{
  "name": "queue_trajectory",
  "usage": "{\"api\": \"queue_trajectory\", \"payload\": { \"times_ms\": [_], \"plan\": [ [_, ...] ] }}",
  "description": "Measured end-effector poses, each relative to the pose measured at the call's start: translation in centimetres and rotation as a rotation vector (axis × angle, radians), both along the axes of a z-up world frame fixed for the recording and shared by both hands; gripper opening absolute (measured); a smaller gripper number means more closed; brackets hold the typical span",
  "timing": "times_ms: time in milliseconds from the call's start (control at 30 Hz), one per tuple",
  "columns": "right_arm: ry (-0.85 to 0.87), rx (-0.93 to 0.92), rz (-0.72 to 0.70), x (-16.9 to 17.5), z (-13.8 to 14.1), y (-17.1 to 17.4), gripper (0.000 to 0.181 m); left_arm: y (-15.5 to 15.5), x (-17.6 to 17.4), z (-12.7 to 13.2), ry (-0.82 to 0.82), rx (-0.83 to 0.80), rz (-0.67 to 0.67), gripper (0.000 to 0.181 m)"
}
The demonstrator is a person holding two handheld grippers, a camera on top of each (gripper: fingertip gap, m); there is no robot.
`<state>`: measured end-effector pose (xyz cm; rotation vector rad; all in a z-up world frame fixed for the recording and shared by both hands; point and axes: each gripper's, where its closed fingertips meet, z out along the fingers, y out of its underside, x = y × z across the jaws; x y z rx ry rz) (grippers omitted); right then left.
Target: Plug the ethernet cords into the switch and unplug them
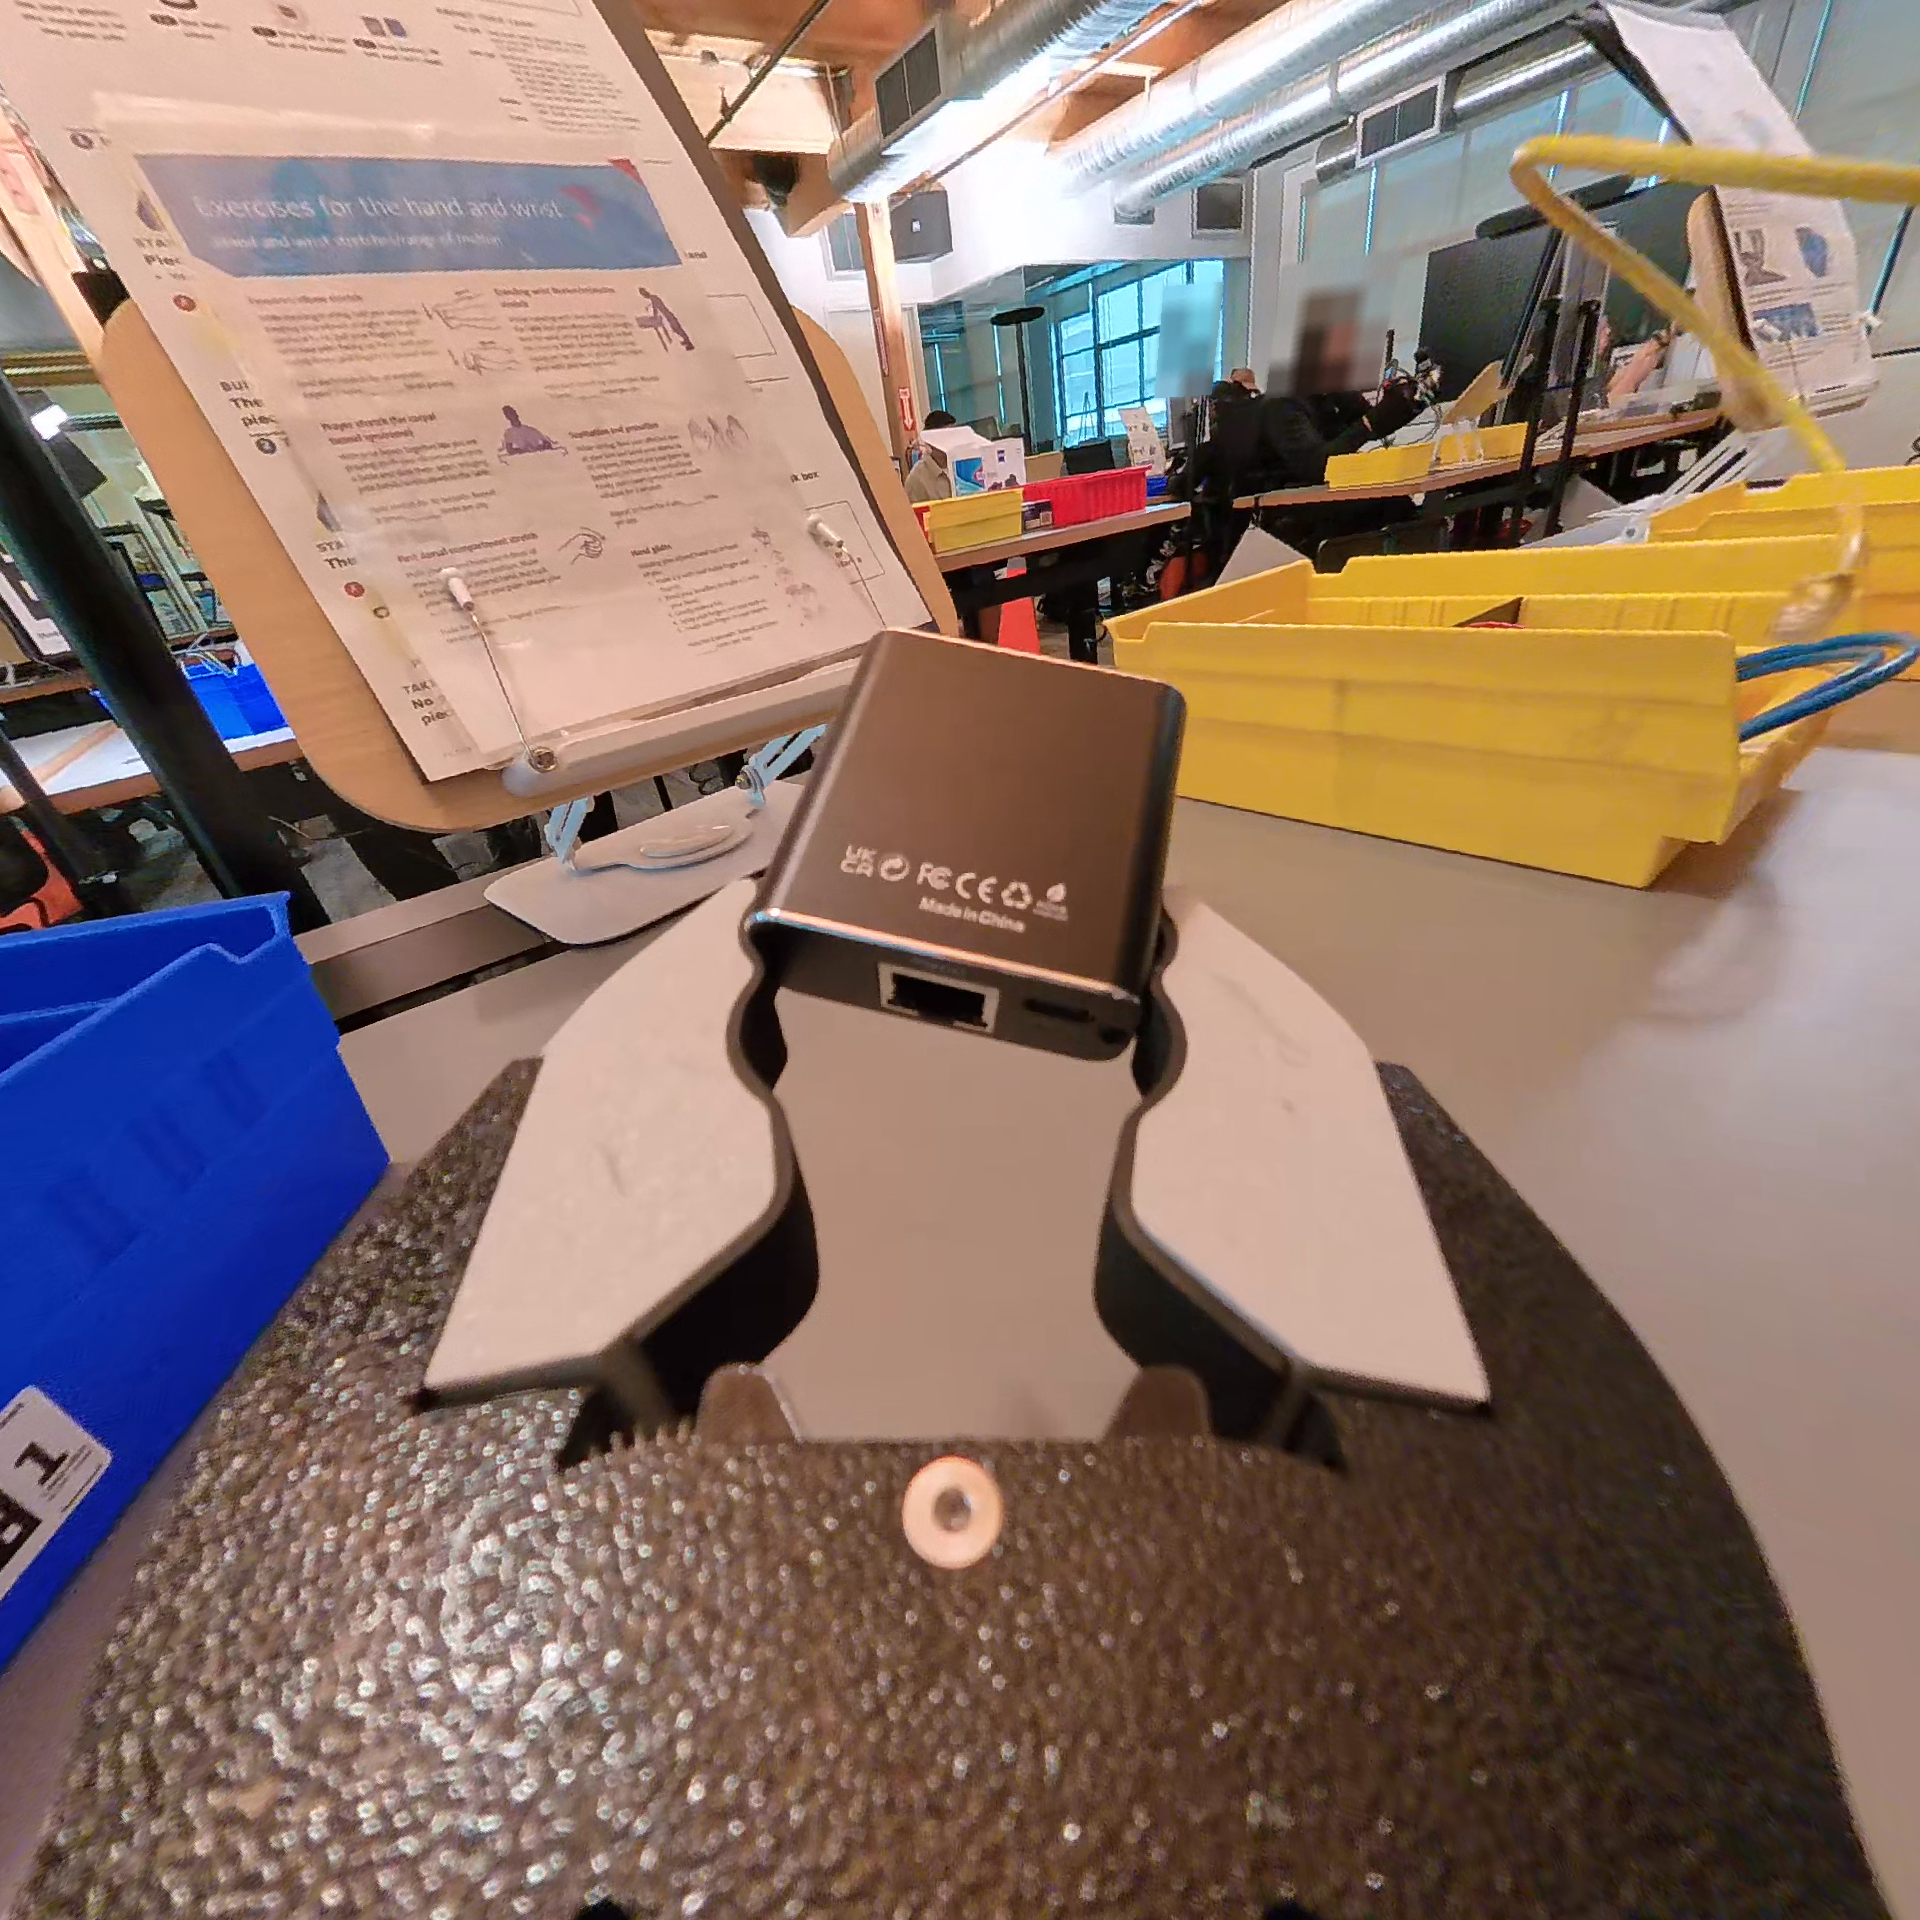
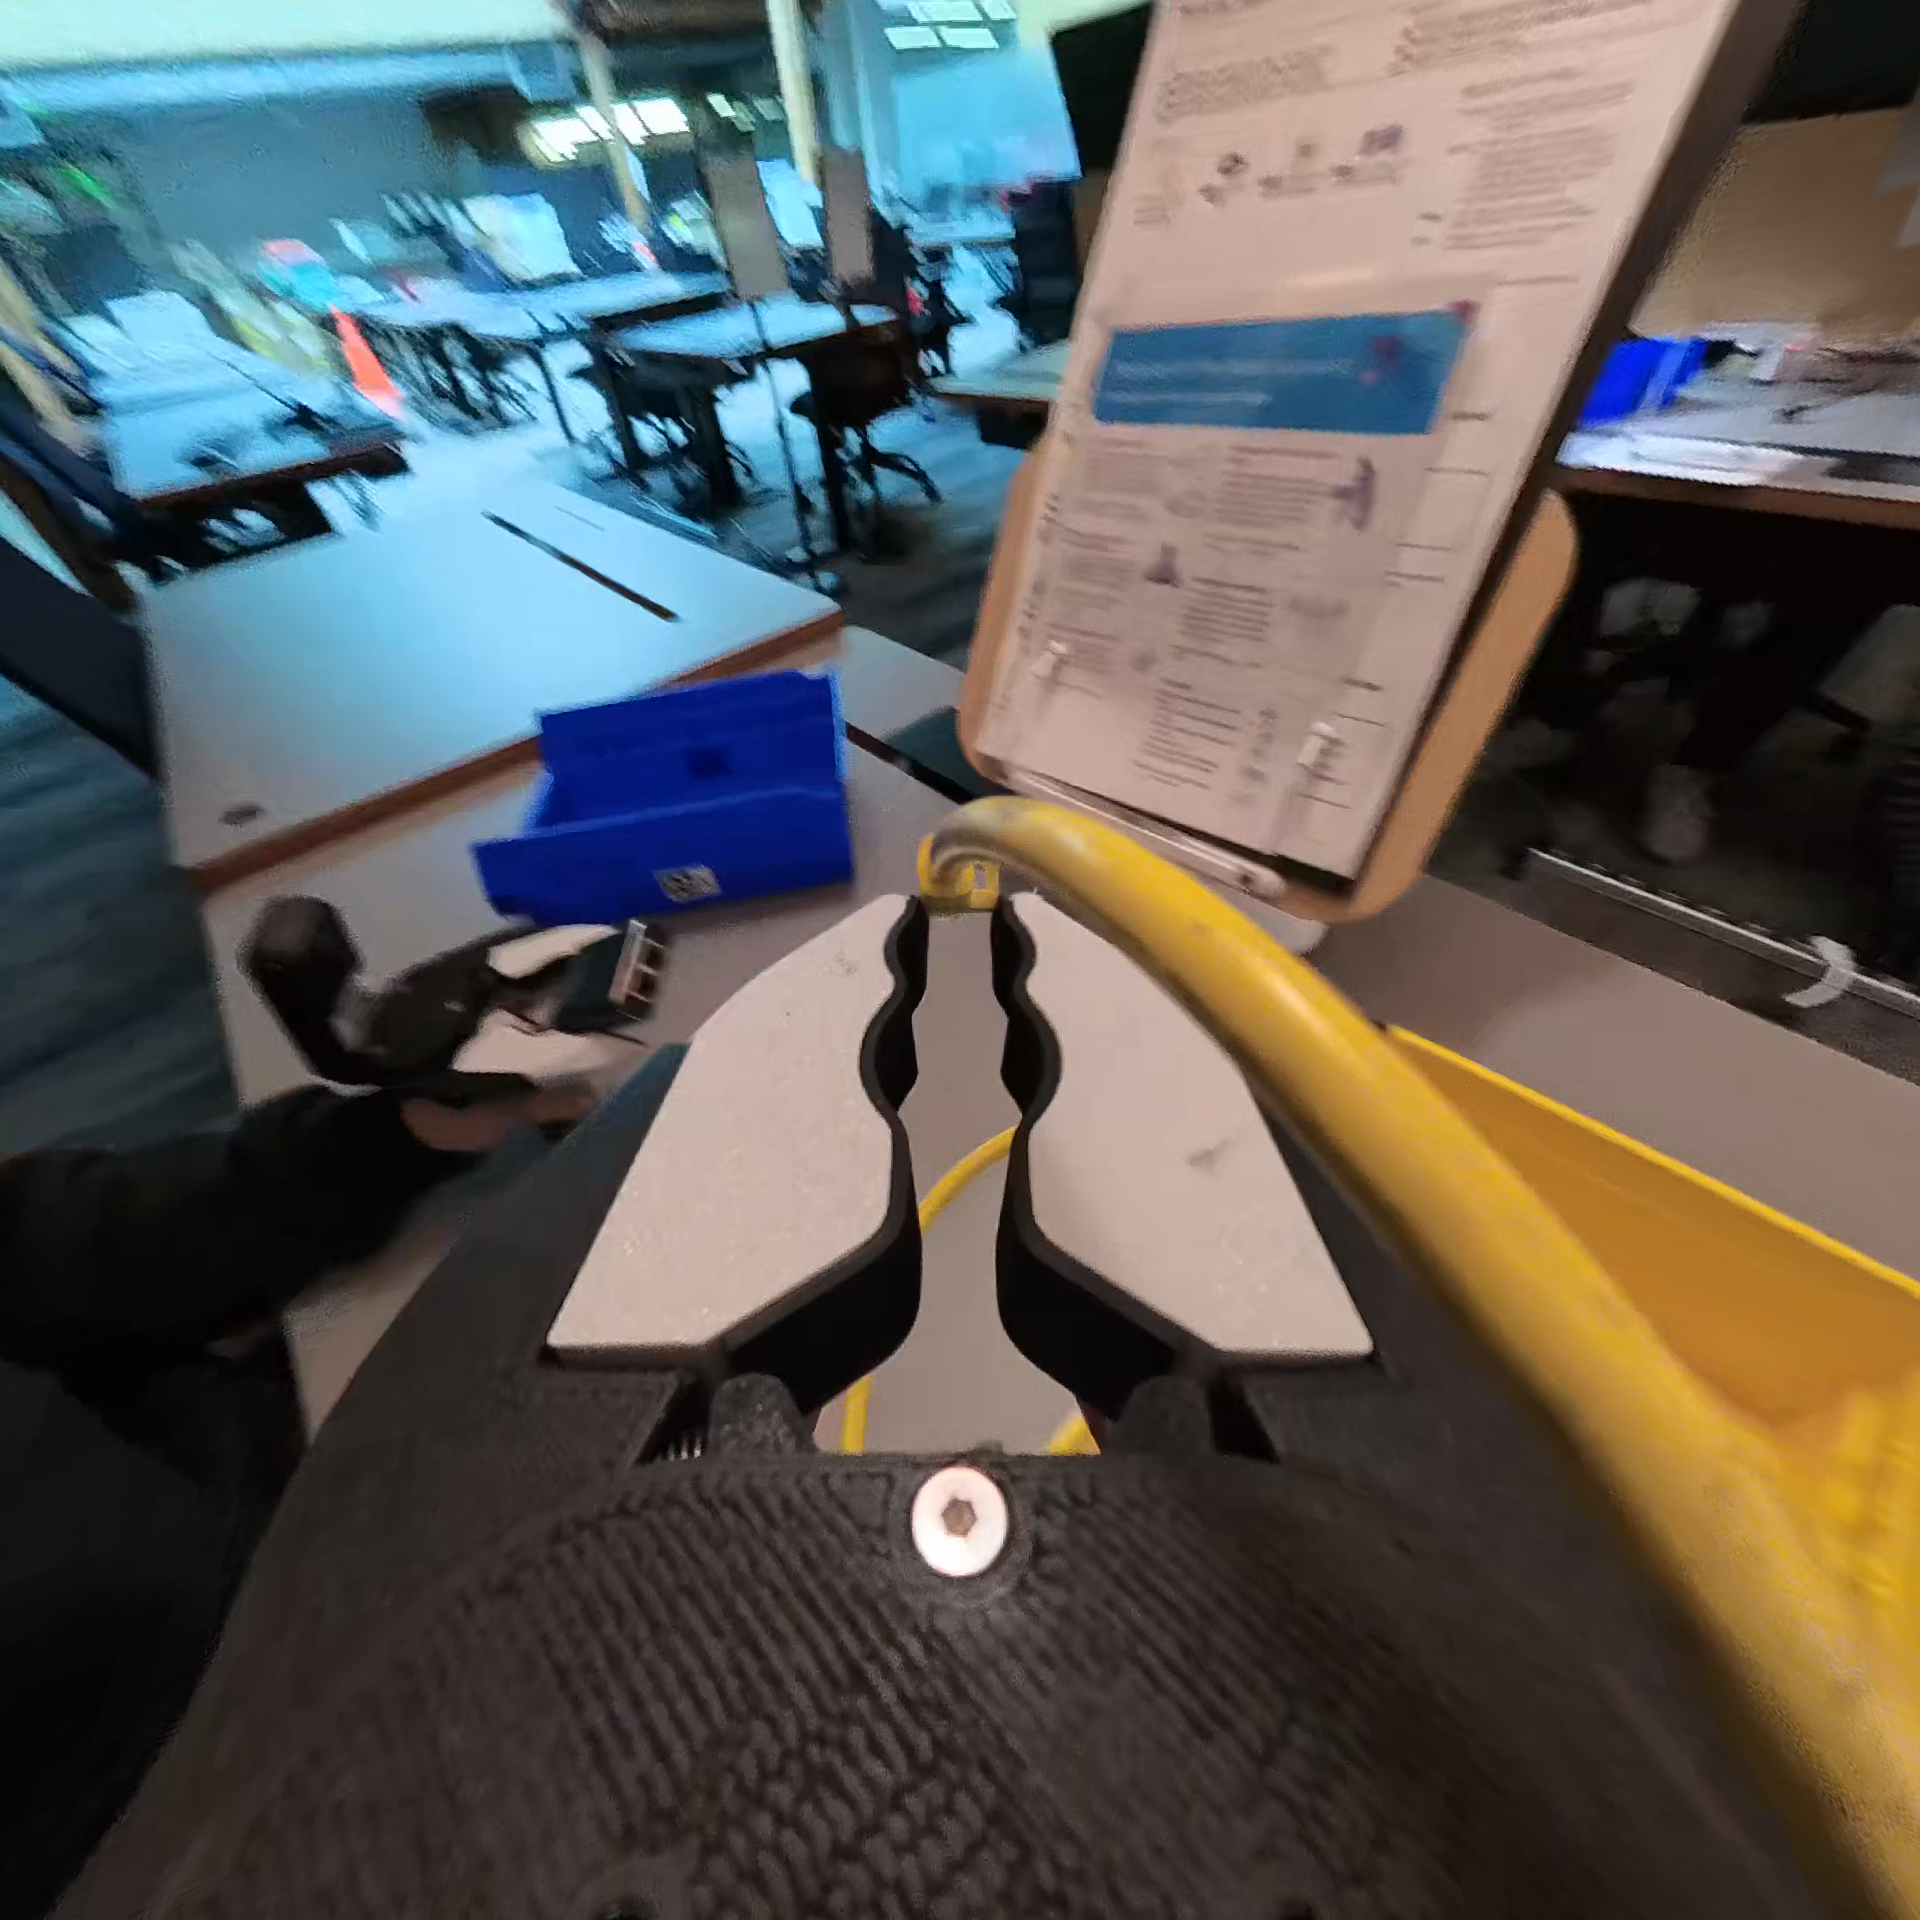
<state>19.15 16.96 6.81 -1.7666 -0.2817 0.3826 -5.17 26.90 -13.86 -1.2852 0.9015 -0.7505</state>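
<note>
Left tool [image 1: 961, 997] clamped on switch [image 1: 971, 831]; right tool [image 2: 958, 914] pinching yellow cord [image 2: 1299, 1039] (well apart).

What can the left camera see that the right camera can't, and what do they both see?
Only the left wrist view shows the single network port on the near end of the switch and the blue cable in the yellow bin.

Only the right wrist view shows the right hand-held gripper pinching the yellow ethernet cord near its plug, and the person's gloved hand.

Both show the switch held in the left hand-held gripper, the yellow cord, the blue bin and the document stand.
</note>
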Motion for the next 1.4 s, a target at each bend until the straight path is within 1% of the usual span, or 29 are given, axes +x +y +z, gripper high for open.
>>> {"api": "queue_trajectory", "payload": {
  "times_ms": [67,167,233,333,400,467,533,567,600,633,667,733,800,867,933,967,1033,1100,1133,1200,1300,1333,1400],
  "plan": [
    [-0.013,-0.063,-0.01,2.0,-1.7,0.6,0.011,-0.1,0.1,0.0,0.004,0.004,-0.002,0.065],
    [0.008,-0.17,-0.025,4.5,-5.8,1.5,0.011,-0.1,0.1,-0.1,0.007,0.006,-0.002,0.065],
    [0.018,-0.208,-0.017,5.4,-8.1,1.8,0.012,-0.1,0.1,-0.1,0.007,0.003,-0.003,0.065],
    [-0.004,-0.264,-0.096,7.1,-11.3,2.4,0.012,-0.1,0.1,-0.1,0.006,0.001,-0.007,0.065],
    [0.012,-0.33,-0.129,7.7,-13.6,2.7,0.012,-0.2,0.2,-0.2,0.011,0.001,-0.012,0.065],
    [0.066,-0.431,-0.099,7.1,-16.2,2.6,0.012,-0.3,0.3,-0.2,0.013,0.006,-0.016,0.065],
    [0.136,-0.586,-0.064,6.3,-19.0,1.9,0.013,-0.4,0.3,-0.3,0.017,0.003,-0.023,0.065],
    [0.166,-0.672,-0.063,6.1,-20.3,1.4,0.021,-0.4,0.3,-0.3,0.019,0.003,-0.024,0.065],
    [0.183,-0.746,-0.064,6.0,-21.3,0.8,0.041,-0.5,0.4,-0.3,0.02,0.002,-0.03,0.065],
    [0.179,-0.796,-0.066,6.0,-21.9,0.2,0.056,-0.6,0.4,-0.4,0.022,0.001,-0.035,0.065],
    [0.158,-0.818,-0.055,6.0,-22.0,-0.3,0.061,-0.7,0.5,-0.4,0.026,0.001,-0.041,0.065],
    [0.125,-0.817,-0.033,6.0,-21.0,-1.3,0.081,-1.0,0.7,-0.5,0.034,0.002,-0.062,0.065],
    [0.117,-0.822,0.026,5.3,-19.2,-2.7,0.084,-1.4,1.0,-0.6,0.043,0.006,-0.092,0.065],
    [0.141,-0.766,0.145,2.9,-16.7,-3.6,0.089,-2.2,1.5,-0.7,0.05,0.008,-0.142,0.065],
    [0.201,-0.694,0.285,-1.1,-14.6,-3.7,0.083,-3.2,2.1,-0.6,0.05,0.031,-0.197,0.065],
    [0.238,-0.692,0.355,-3.4,-14.3,-3.7,0.082,-3.8,2.3,-0.3,0.046,0.058,-0.22,0.065],
    [0.338,-0.716,0.445,-8.1,-14.8,-3.0,0.083,-5.4,2.7,0.2,0.035,0.133,-0.286,0.065],
    [0.41,-0.794,0.522,-12.7,-16.4,-2.6,0.083,-6.8,2.9,0.7,0.033,0.238,-0.318,0.065],
    [0.424,-0.82,0.574,-15.0,-17.1,-2.5,0.087,-7.4,3.0,0.7,0.046,0.285,-0.327,0.065],
    [0.423,-0.857,0.671,-18.8,-18.5,-2.2,0.091,-8.1,3.3,0.4,0.086,0.355,-0.328,0.065],
    [0.378,-0.913,0.796,-23.3,-20.2,-2.3,0.088,-8.4,3.4,0.0,0.122,0.421,-0.317,0.065],
    [0.361,-0.918,0.815,-24.2,-20.5,-1.9,0.085,-8.4,3.3,0.1,0.121,0.43,-0.314,0.065],
    [0.34,-0.871,0.81,-25.4,-20.5,-0.6,0.056,-8.3,3.2,0.2,0.113,0.427,-0.317,0.065]
  ]
}}
